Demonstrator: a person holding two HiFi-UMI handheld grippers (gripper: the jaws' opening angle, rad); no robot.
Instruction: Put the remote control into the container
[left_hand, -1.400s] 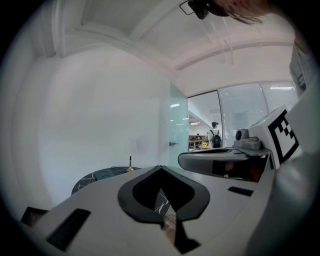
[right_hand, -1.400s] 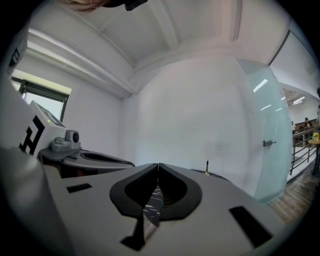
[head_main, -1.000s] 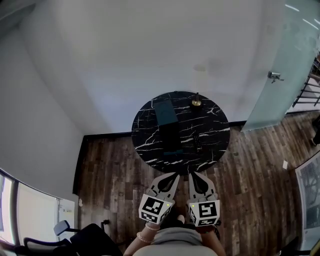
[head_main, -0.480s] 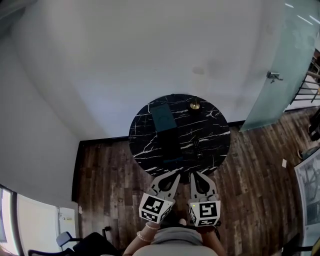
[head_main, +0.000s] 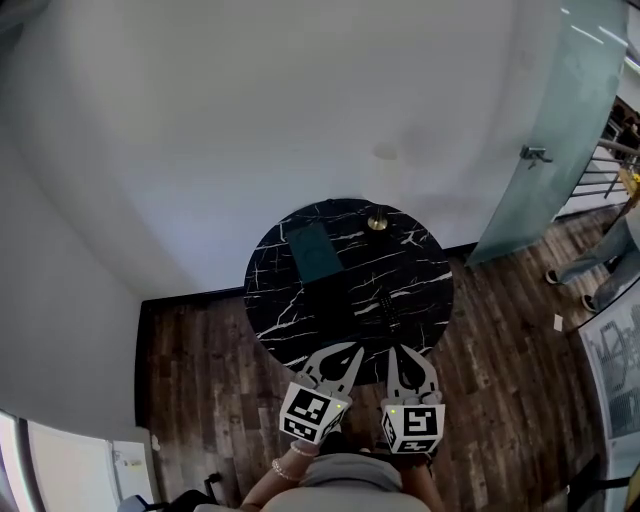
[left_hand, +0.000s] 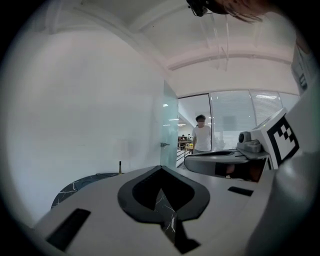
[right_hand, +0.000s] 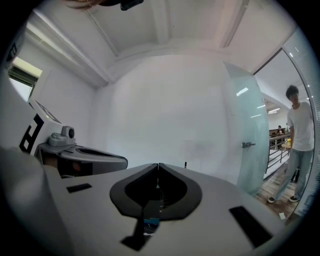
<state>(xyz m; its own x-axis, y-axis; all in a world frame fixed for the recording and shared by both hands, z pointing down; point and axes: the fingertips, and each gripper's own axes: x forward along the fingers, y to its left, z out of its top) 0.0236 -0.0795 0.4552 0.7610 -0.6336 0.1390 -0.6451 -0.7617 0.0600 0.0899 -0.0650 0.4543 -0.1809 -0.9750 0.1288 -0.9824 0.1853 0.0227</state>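
Observation:
A round black marble table stands against the white wall. On its back left lies a dark teal rectangular container. A slim dark remote control lies right of centre, apart from the container. My left gripper and right gripper hover side by side at the table's near edge, both shut and holding nothing. In the left gripper view the left gripper has its tips together, and the same holds for the right gripper in the right gripper view. Neither touches the remote.
A small brass object stands at the table's back edge. A frosted glass door is on the right, and a person stands beyond it on the wooden floor.
The head camera has swung, so the table sits lower and further left in view. A person has come into sight at the right. Both grippers stay shut at the near edge.

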